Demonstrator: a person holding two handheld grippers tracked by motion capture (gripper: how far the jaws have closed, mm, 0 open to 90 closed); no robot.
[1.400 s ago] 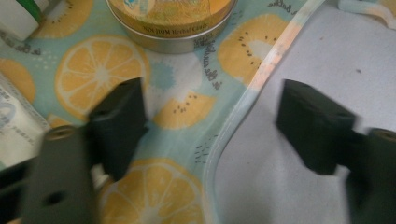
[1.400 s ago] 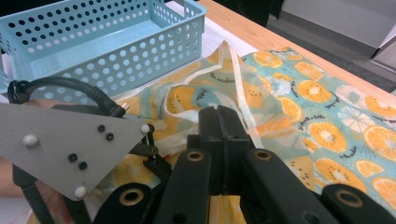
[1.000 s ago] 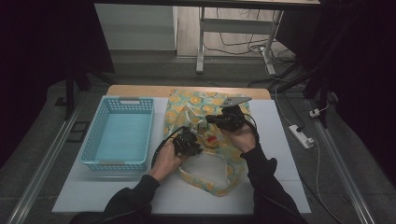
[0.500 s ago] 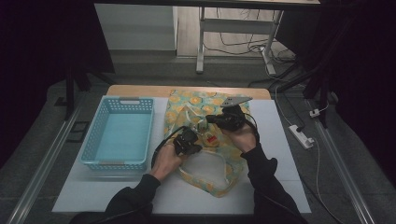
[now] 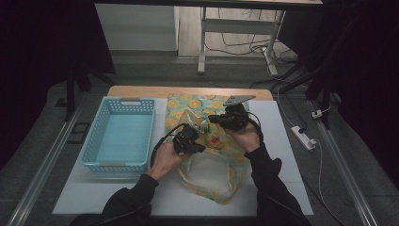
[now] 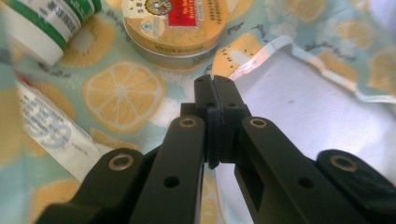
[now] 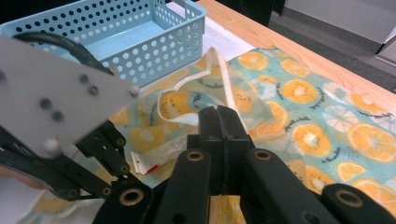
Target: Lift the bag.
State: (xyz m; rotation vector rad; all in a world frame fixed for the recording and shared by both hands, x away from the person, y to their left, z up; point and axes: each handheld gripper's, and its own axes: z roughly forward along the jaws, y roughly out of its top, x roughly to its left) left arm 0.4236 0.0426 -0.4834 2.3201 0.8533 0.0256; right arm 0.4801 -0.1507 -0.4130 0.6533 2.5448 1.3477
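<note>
The fruit-print bag (image 5: pixel 211 155) lies mid-table, right of the blue basket (image 5: pixel 120 134). My right gripper (image 7: pixel 219 112) is clamped on its raised rim; my left gripper (image 6: pixel 215 91), just closed, pinches the opening's edge near a round tin (image 6: pixel 176 25).

A fruit-print cloth bag (image 5: pixel 207 141), pale blue with orange slices, is lying spread across the tabletop's middle, reaching its far edge, mouth gaping toward the near edge, its rim lifted in folds
</note>
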